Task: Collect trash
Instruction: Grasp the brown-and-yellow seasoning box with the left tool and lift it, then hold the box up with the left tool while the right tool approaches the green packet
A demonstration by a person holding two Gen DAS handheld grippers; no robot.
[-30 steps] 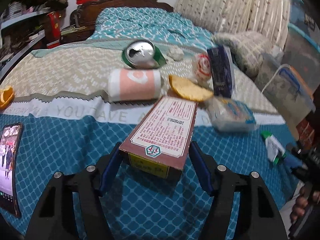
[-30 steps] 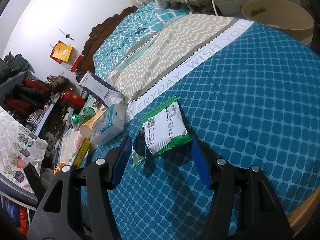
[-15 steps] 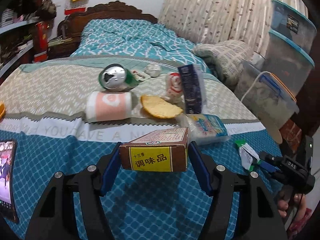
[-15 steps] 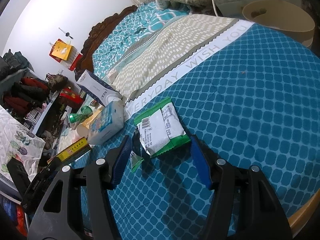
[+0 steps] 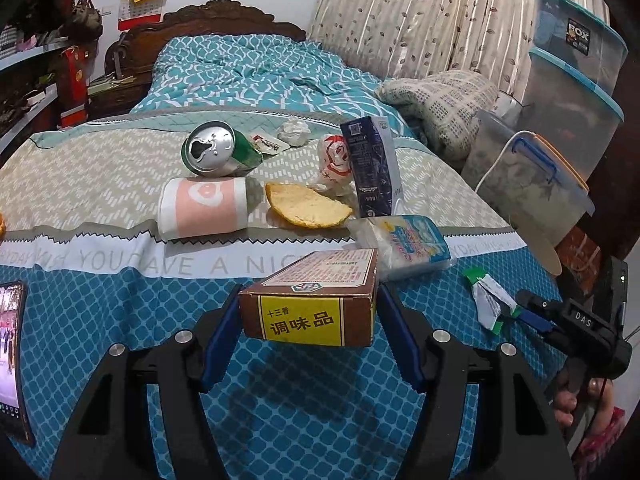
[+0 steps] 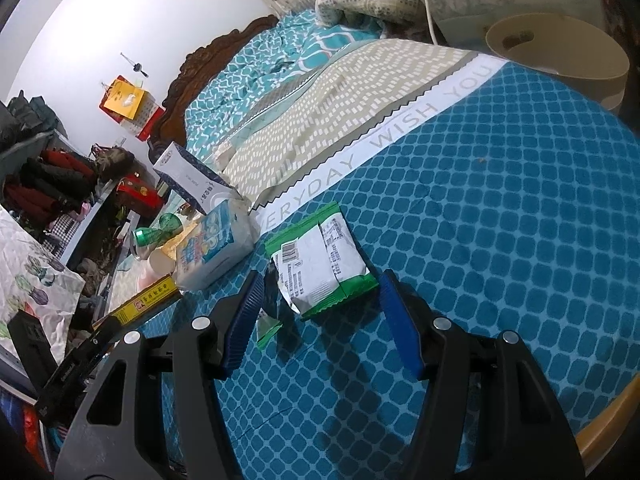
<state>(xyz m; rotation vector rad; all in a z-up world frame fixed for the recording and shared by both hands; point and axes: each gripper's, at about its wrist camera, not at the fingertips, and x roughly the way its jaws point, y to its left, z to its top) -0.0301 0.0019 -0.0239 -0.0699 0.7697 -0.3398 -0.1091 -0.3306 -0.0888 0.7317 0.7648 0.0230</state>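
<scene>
My left gripper [image 5: 306,308] is shut on a brown seasoning box with a yellow label [image 5: 308,320], which hangs level above the blue bedspread with its shadow beneath it. My right gripper [image 6: 320,284] is open low over the bed. Between its blue pads lies a green-and-white snack wrapper [image 6: 320,260], and neither pad presses on it. From the left wrist view that wrapper [image 5: 486,296] sits at the right, just ahead of the right gripper [image 5: 524,312]. The right wrist view shows the box [image 6: 140,304] at the left.
More litter lies behind the box: a green can [image 5: 216,148], a pink paper cup [image 5: 204,208], a peel [image 5: 306,206], a dark blue carton [image 5: 372,168] and a tissue pack [image 5: 404,244]. A phone [image 5: 10,352] lies at the left. Storage bins [image 5: 532,184] and a beige bucket [image 6: 556,52] flank the bed.
My left gripper has raised the seasoning box off the bed and brought it from tilted to level. The right gripper has stayed over the wrapper.
</scene>
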